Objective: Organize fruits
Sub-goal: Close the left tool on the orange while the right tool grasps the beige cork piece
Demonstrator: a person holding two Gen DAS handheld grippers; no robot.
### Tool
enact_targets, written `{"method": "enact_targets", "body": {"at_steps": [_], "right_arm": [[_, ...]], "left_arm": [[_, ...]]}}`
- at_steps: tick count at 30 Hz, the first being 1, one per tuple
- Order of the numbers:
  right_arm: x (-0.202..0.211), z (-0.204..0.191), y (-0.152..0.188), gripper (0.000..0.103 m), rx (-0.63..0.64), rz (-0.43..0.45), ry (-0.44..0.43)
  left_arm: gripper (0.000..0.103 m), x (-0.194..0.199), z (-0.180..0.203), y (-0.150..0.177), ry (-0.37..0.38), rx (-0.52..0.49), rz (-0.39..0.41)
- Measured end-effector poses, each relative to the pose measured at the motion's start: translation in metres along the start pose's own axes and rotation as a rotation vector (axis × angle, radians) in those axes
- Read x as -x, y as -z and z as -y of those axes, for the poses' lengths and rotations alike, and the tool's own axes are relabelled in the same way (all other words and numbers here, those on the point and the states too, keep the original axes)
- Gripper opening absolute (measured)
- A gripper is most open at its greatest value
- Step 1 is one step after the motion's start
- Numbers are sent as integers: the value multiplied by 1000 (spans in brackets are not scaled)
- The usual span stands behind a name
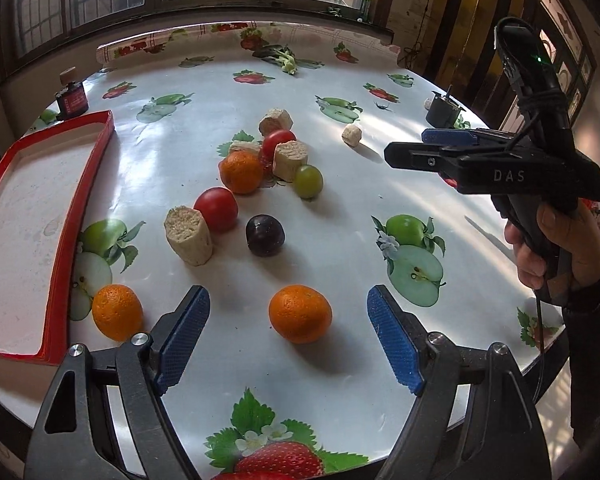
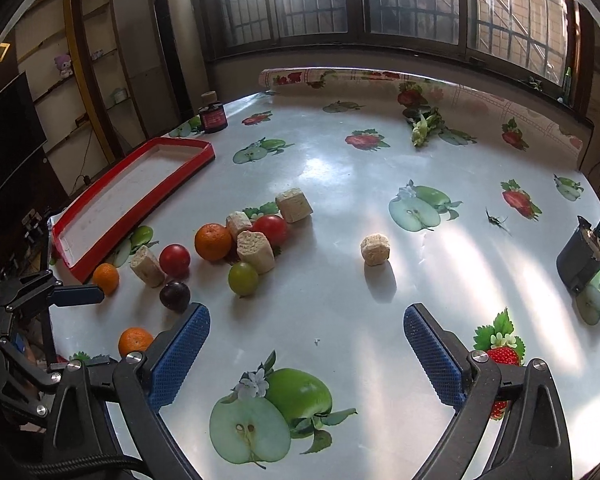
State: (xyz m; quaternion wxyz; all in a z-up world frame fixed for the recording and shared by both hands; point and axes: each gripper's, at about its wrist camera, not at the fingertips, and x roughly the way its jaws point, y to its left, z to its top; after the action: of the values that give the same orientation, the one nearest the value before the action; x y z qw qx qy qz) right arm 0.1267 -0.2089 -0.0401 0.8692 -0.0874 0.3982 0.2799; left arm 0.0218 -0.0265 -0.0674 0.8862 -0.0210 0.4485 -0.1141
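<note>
The left gripper [image 1: 288, 336] hangs over the near side of the bench [image 1: 340, 92], its blue jaws spread wide with nothing gripped; an orange [image 1: 300, 313] sits on the bench between and just beyond the fingertips, apart from both pads. A second orange [image 1: 117, 311] lies to the left, just beside the red rim of the tray [image 1: 82, 216], which runs along the bench's left edge and holds no fruit. Between these two oranges and the cluster farther in there is open bench.

That cluster holds a dark plum [image 1: 265, 235], a red tomato [image 1: 216, 209] touching a beige foam cylinder [image 1: 189, 235], a third orange [image 1: 241, 172], a green grape-like fruit [image 1: 308, 181] and another tomato [image 1: 278, 142] wedged among more beige cylinders.

The right gripper [image 2: 306, 354] is also wide and holds nothing, poised above bare bench printed with a green apple. Ahead of it the surface is open up to a lone beige cylinder [image 2: 375, 250]; the right half of the bench is largely free as far as a dark box [image 2: 580, 264] at the right edge. A dark jar [image 2: 213, 117] stands at the far left edge beyond the tray.
</note>
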Motion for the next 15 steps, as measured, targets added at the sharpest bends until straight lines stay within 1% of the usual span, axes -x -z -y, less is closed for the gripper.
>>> {"method": "enact_targets", "body": {"at_steps": [1,3,4,6,8,9,10,11,12,13,14,15], "right_arm": [[-7,7,-3,92,-17,-8,7],[-22,21,-9,83,-53,-23,13],[-30,27,-12,81,-66,-33,20],[-44,35,-18,70,-75,-47,31],[-56,40,-22,63,-75,-59,37],[-62,42,-24,59,-74,-61,39],[-67,43,-26,56,-71,-65,43],[-72,44,-27,50,-68,-69,49],[-77,44,-29,43,-67,-72,50],[-81,45,-30,40,-64,-77,54],[-85,45,-31,34,-59,-84,63],[-88,45,-31,30,-51,-80,72]], "left_arm": [[71,-4,0,0,4,-6,-16],[59,-12,1,2,10,-16,-40],[57,-15,2,3,9,-23,-49],[44,-20,2,4,11,-36,-66],[42,-22,2,4,18,-45,-63],[40,-22,3,4,23,-47,-62],[37,-22,3,3,34,-50,-62],[33,-22,3,3,44,-52,-60],[33,-22,3,3,46,-53,-59],[33,-23,4,3,44,-58,-58],[33,-22,4,3,44,-61,-57],[33,-22,3,2,46,-59,-56]]}}
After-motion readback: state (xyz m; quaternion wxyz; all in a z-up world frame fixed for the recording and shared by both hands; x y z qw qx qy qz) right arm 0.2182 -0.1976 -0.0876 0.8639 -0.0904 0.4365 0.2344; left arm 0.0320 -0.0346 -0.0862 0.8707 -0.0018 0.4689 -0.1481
